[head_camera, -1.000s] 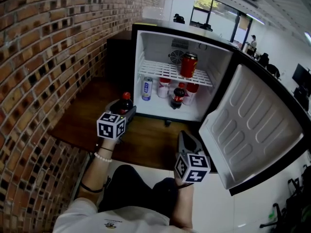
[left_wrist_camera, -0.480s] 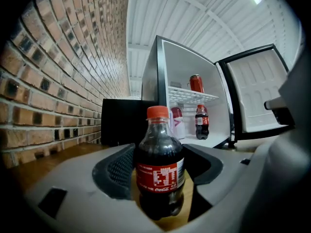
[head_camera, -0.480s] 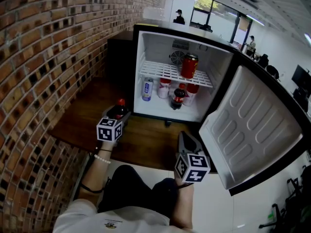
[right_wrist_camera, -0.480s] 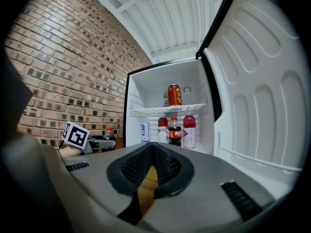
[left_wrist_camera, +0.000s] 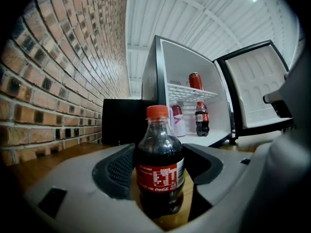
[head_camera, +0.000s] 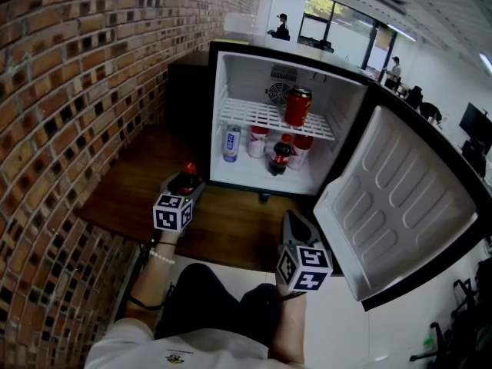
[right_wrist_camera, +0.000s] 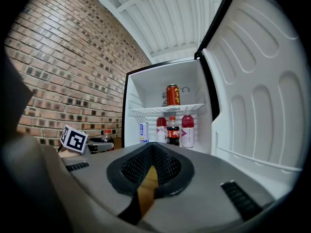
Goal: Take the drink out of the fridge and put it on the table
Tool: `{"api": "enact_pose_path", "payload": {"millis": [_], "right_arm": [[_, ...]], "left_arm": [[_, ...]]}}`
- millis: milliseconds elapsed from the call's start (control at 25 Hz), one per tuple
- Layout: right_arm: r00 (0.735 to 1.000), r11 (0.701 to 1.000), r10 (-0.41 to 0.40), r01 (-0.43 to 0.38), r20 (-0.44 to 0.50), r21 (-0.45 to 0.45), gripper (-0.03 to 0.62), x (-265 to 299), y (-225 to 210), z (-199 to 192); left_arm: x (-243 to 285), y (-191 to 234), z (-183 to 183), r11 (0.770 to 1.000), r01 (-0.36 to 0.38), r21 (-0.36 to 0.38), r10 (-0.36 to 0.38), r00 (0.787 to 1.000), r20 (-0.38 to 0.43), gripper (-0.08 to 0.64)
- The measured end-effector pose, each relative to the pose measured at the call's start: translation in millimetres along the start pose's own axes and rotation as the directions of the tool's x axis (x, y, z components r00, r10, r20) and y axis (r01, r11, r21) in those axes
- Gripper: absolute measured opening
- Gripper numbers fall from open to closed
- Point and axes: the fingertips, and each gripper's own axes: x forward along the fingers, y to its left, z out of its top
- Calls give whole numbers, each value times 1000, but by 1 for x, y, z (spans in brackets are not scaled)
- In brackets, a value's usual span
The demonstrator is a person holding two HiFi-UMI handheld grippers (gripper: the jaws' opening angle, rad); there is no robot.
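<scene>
A small cola bottle [head_camera: 184,181] with a red cap stands upright between my left gripper's [head_camera: 187,184] jaws, low over the wooden table [head_camera: 231,223], left of the open fridge [head_camera: 234,75]. In the left gripper view the bottle [left_wrist_camera: 159,159] fills the gap, and both pads [left_wrist_camera: 119,166] press on its sides. I cannot tell if its base rests on the wood. My right gripper [head_camera: 292,217] hovers at the table's front edge before the fridge, its jaws [right_wrist_camera: 153,147] shut and empty.
The fridge holds a red can [head_camera: 298,104] on the wire shelf and, below, a blue-white can [head_camera: 231,142], another cola bottle [head_camera: 280,156] and pink-capped bottles [head_camera: 259,139]. Its door [head_camera: 400,198] swings open to the right. A brick wall [head_camera: 69,91] and a black box [head_camera: 184,91] lie to the left.
My left gripper has sunk toward the table and drifted slightly left with the cola bottle. The right gripper has stayed put.
</scene>
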Motion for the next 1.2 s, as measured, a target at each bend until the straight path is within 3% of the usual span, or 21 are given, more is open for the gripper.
{"api": "enact_pose_path", "payload": {"millis": [320,400,480,640,800,960,1200], "right_arm": [[1000,1000,9,-9,-2,-1,12,1,6,-1],[1000,1000,6,-6,-4,-2,12,-1,6,-2],[1000,1000,2,-2,-2,0,12,-2,4,-2],[1000,1000,-1,1,-2,0,12,0,2,-2],[1000,1000,-1,1,0,-2,12,-3,4,-2],[1000,1000,-6,6,3,-6,12,-3,3,0],[1000,1000,-15,15,0,-16,12,-5,3,0]], "left_arm": [[-4,-1,-3,1000,3,30,-3,1000,-9,313],[-10,-3,-1,1000,23,2,-23,1000,-11,360],[-23,-7,11,999,41,-17,-41,999,6,385],[-55,-19,49,999,36,17,-37,997,68,371],[-78,-39,79,997,70,33,-74,988,137,180],[-79,-67,80,992,120,49,-125,985,122,18],[-65,-117,69,970,244,22,-245,965,95,0]]}}
